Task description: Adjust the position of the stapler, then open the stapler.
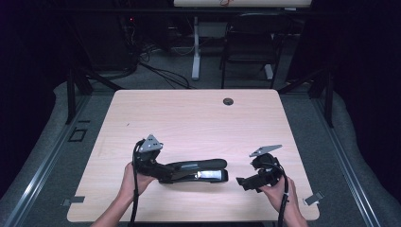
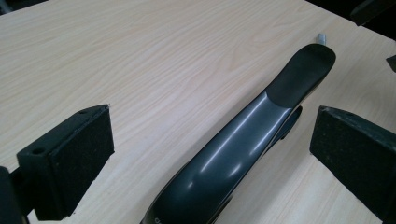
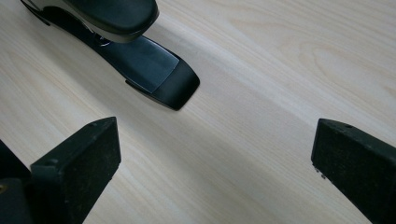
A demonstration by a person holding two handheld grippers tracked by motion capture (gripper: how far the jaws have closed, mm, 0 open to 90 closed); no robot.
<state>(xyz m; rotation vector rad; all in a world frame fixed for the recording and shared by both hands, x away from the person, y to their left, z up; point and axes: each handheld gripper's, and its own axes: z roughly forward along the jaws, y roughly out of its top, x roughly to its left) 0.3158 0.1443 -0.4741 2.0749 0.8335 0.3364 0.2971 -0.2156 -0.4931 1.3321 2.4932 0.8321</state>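
Stapler [image 1: 196, 171] lay flat on the worktop [image 1: 189, 118], long axis running left to right, its rear end between the spread jaws of the left tongs [image 1: 163, 171], while the right tongs [image 1: 242, 183], also agape, waited just beyond its front tip.

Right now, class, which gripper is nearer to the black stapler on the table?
Left. The left gripper has its open fingers on either side of the stapler at its rear end. The right gripper is open just beyond the stapler's front end, apart from it.
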